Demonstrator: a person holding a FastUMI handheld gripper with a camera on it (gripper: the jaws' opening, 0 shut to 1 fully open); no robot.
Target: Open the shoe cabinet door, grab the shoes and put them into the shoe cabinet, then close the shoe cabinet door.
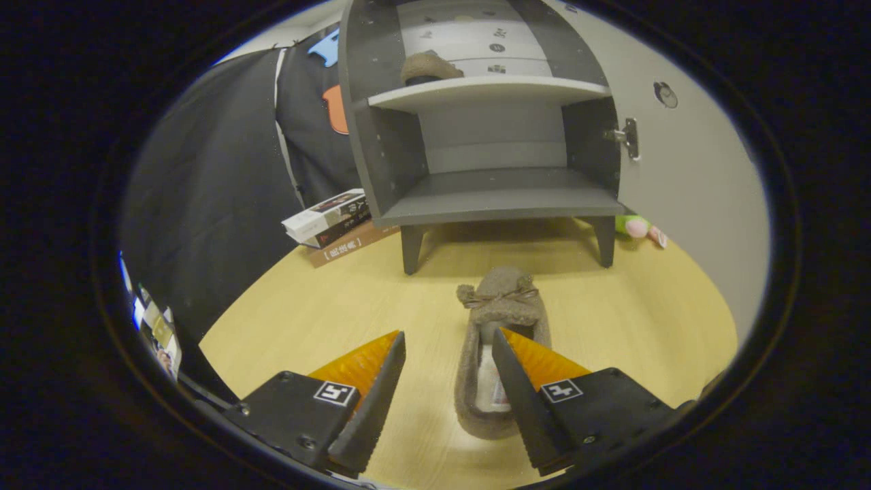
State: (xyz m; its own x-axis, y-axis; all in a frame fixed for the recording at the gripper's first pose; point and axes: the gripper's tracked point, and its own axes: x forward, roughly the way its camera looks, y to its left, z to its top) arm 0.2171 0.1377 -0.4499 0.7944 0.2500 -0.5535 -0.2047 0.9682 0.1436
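Gripper [449, 350] fingers spread apart over a slipper [500, 340] — its insole label unreadable — before the open cabinet [503, 197].

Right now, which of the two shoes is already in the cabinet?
The shoe on the upper shelf. The bow-topped shoe lies on the floor, between the open claw's fingers.
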